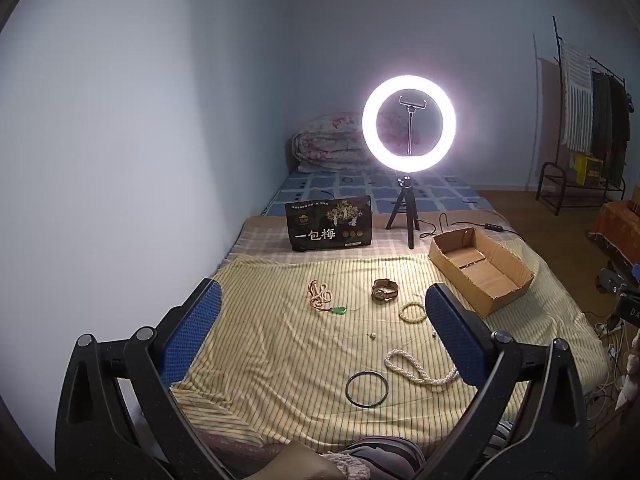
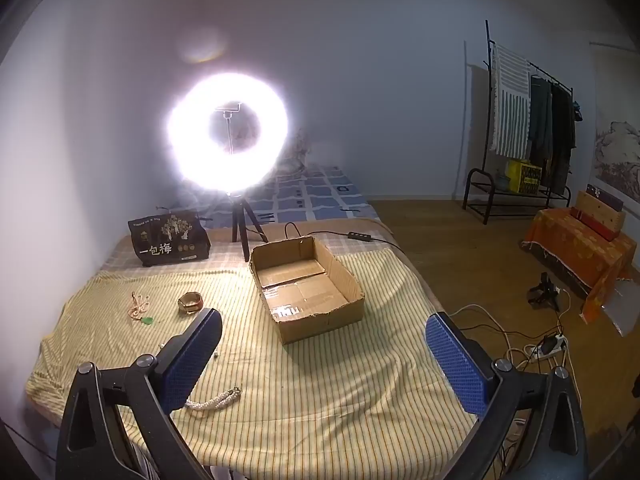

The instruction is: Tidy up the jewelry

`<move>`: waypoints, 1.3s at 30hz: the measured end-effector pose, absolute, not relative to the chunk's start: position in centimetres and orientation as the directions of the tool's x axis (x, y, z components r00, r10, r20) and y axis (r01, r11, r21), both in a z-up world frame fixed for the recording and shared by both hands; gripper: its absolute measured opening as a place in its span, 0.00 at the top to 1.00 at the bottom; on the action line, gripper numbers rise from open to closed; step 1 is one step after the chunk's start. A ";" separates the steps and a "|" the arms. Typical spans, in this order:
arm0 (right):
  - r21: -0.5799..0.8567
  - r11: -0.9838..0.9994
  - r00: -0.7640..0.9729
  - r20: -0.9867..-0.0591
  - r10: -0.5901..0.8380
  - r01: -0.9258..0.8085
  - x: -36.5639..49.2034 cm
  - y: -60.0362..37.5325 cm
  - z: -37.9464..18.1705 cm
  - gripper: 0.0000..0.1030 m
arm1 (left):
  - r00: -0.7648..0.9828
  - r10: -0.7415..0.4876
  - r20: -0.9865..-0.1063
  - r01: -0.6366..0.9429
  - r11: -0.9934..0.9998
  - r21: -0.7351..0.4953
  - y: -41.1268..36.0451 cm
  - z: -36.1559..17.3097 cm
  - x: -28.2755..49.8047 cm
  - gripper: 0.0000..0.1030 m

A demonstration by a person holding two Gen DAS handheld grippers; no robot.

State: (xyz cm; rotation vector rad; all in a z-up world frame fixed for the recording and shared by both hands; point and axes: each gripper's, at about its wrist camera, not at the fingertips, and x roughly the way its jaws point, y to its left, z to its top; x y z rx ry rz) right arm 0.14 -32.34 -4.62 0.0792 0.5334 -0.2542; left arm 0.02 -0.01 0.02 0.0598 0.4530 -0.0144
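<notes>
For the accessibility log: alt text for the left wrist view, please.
The open left tool hovers over a striped yellow cloth strewn with jewelry: black bangle, pearl necklace, watch, bead bracelet. An empty cardboard box sits right.

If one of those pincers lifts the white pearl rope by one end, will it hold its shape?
Probably not. The pearl rope lies in a loose curved loop on the striped cloth, so it likely droops and swings. Its rounded beads may slip, so pinching mid-strand seems safer.
</notes>
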 end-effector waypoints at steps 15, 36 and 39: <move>0.002 0.967 0.825 -0.522 -0.216 0.255 0.1 -32.1 -4.8 0.00 | 0.899 0.000 -0.438 0.027 0.998 0.055 0.0 0.1 0.0 0.00; -0.011 0.968 0.811 -0.545 -0.215 0.250 0.9 -31.6 -5.2 0.00 | 0.892 0.003 -0.451 0.024 0.998 0.054 0.4 -1.0 0.4 0.00; -0.012 0.968 0.807 -0.551 -0.214 0.249 1.1 -31.7 -5.4 0.00 | 0.884 0.005 -0.467 0.022 0.998 0.051 0.1 -1.9 1.0 0.00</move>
